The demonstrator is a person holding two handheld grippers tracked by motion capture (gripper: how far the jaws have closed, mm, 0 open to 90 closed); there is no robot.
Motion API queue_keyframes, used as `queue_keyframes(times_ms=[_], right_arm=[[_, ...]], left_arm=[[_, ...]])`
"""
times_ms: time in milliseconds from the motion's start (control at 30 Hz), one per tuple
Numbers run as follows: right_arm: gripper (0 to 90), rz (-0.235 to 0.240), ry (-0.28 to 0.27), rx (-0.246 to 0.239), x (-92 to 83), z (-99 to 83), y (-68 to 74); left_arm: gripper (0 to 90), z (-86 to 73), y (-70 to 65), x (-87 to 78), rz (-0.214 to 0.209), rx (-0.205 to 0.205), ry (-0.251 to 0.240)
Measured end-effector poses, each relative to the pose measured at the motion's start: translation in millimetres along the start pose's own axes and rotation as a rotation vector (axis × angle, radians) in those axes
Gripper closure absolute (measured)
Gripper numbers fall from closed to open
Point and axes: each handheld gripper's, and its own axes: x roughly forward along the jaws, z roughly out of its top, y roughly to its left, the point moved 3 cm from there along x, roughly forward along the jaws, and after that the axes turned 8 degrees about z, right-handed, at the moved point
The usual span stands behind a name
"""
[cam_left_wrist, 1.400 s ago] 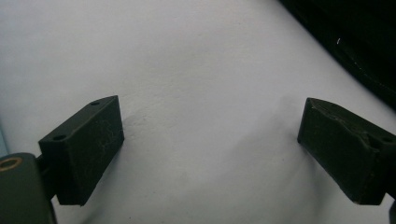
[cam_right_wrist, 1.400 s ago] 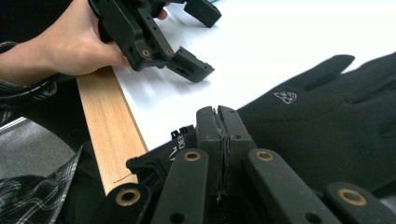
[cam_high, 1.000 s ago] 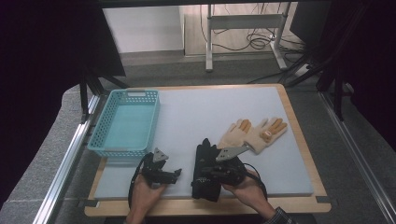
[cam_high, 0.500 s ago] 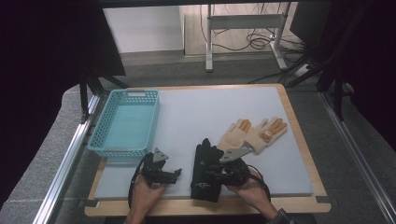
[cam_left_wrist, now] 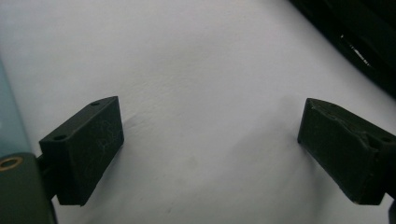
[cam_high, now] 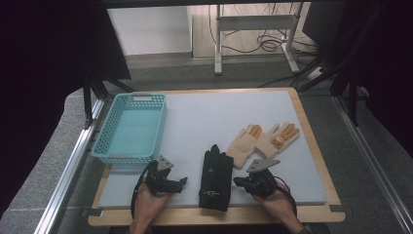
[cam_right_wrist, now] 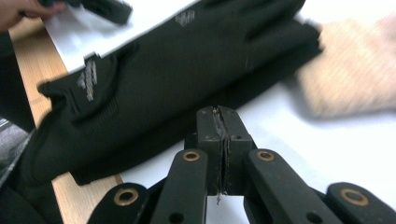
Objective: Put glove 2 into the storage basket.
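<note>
At the near edge of the table [cam_high: 311, 146], two hands hold a gripper each, one on either side of the black gloves [cam_high: 215, 178]. Those gloves lie stacked flat, cuffs hanging over the wooden lip toward the person, fingers pointing away; laid that way, the cuff end is the easiest part to pinch from the near side.

On the person's left, the left gripper [cam_high: 182, 182] rests low on the pale mat, pointing toward the gloves but apart from them. Its jaws stand wide, with bare mat between them in the left gripper view, so it looks ready to take hold rather than holding anything. A sliver of the basket's wall [cam_left_wrist: 9, 126] shows at that view's left edge.

Opposite it, the right gripper [cam_high: 238, 181] sits just beside the gloves' right edge. Its jaws are pressed together on nothing, the seam between them plain in the right gripper view, with the black fabric [cam_right_wrist: 177, 70] just ahead. They have just been closing, and no cloth is caught. To pick anything up they would have to part first.

Farther out, the tan gloves [cam_high: 265, 139] lie side by side, their cuffs near the black fingers; a careless sweep could drag them along.

Beyond, at the left, the basket [cam_high: 130, 129] stands empty, likely where gloves go. Nothing blocks the way to it.
</note>
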Motion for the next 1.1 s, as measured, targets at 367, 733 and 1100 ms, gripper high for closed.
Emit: queue_keyframes(times_ms=[367, 733, 1100], right_arm=[[86.7, 0.030, 0.006, -0.015, 27.7, -0.3, 8.9], [86.0, 0.017, -0.011, -0.012, 63.9, 27.9, 11.3], [85.2, -0.017, -0.015, -0.023, 87.7, 50.3, 2.0]], left_arm=[[5.6, -11.8, 17.6, -9.0, 0.039, -0.025, 0.009], [3.3, -17.3, 30.0, -10.9, 0.060, -0.014, -0.004], [2.5, -17.9, 33.6, -8.8, 0.030, -0.040, 0.006]])
